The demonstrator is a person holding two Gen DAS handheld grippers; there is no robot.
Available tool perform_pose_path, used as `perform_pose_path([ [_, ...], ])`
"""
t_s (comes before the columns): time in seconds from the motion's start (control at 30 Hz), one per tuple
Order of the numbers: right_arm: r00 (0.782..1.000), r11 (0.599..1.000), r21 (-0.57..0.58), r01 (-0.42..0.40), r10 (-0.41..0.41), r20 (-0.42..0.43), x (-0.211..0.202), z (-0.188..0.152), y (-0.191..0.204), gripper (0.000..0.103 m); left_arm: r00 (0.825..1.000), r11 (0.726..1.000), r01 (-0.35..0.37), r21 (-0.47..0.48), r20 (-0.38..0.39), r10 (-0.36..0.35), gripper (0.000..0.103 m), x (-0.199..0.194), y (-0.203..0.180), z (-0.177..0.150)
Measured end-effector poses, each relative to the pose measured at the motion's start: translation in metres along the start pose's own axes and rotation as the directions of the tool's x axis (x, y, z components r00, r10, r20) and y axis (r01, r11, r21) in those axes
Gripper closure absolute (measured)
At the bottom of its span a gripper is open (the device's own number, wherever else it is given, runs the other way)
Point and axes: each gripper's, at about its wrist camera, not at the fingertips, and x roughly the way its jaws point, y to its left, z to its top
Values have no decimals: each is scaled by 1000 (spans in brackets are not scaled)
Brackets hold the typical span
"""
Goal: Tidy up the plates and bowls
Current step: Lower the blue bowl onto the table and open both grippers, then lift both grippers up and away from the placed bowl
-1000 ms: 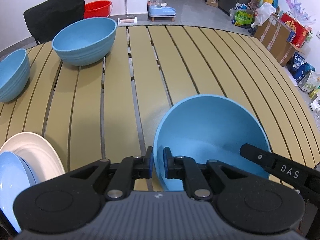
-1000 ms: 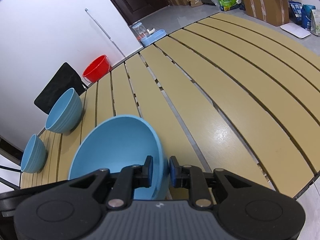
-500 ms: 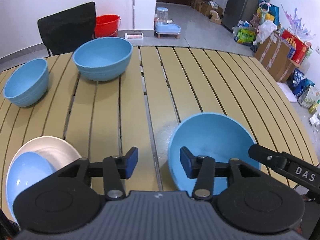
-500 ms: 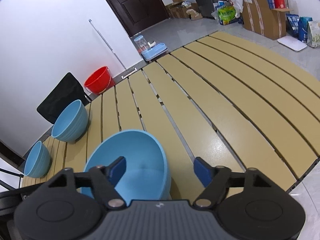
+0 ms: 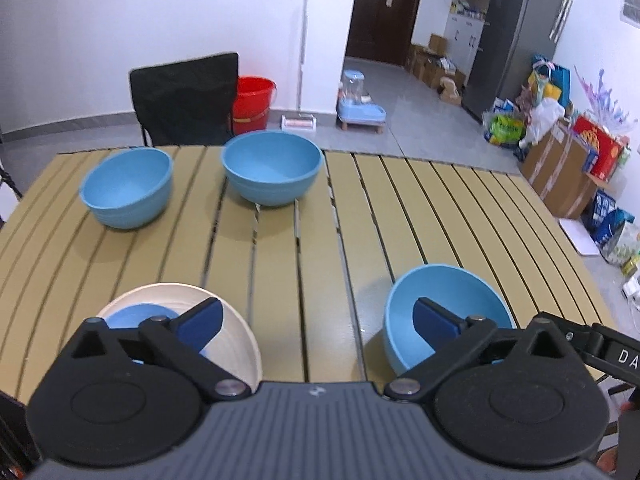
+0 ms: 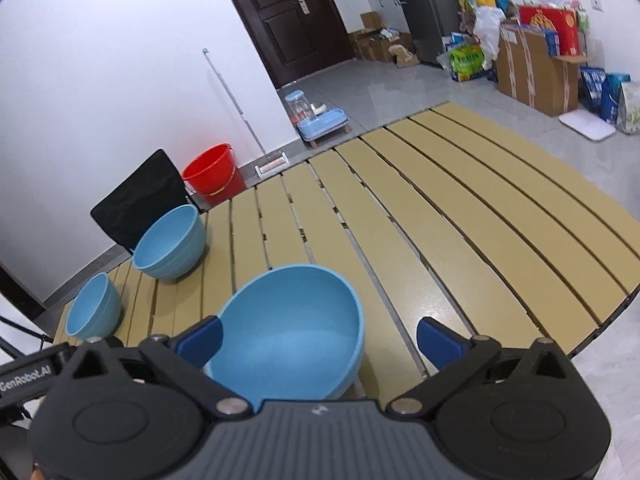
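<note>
A blue bowl (image 5: pixel 444 308) stands upright near the front right of the slatted table (image 5: pixel 320 248). My left gripper (image 5: pixel 316 320) hangs above and behind it, jaws opening wide, with only bare table between them. My right gripper (image 6: pixel 318 338) is likewise opening. That bowl (image 6: pixel 292 328) lies below its fingers and touches neither pad. Two more blue bowls (image 5: pixel 272 168) (image 5: pixel 128 188) sit at the far left. A white plate (image 5: pixel 236 344) with a blue plate (image 5: pixel 136 320) on it lies at the front left, partly hidden by my left finger.
A black chair (image 5: pixel 184 100), a red bucket (image 5: pixel 254 100) and a pet feeder (image 5: pixel 360 108) stand beyond the table's far edge. Boxes and bags (image 5: pixel 568 160) line the right wall. The table's right half (image 6: pixel 500 220) holds nothing.
Both grippers were shut on the near bowl's rim, one on each side. They let go, opened wide and rose back from it. The bowl stays on the table.
</note>
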Motion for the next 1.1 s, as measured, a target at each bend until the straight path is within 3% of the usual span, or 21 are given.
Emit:
perform_pose_path([
  [0.67,997,978,-208,-32,46,63,-90,-39,85,0,985,997,-54,-49,164,61,0,-111,83,-38],
  [1.1,993,951,-308,-37,70,96,-131,-80,126,0,976,994,-43,-98,209,63,0,-157,134,-84],
])
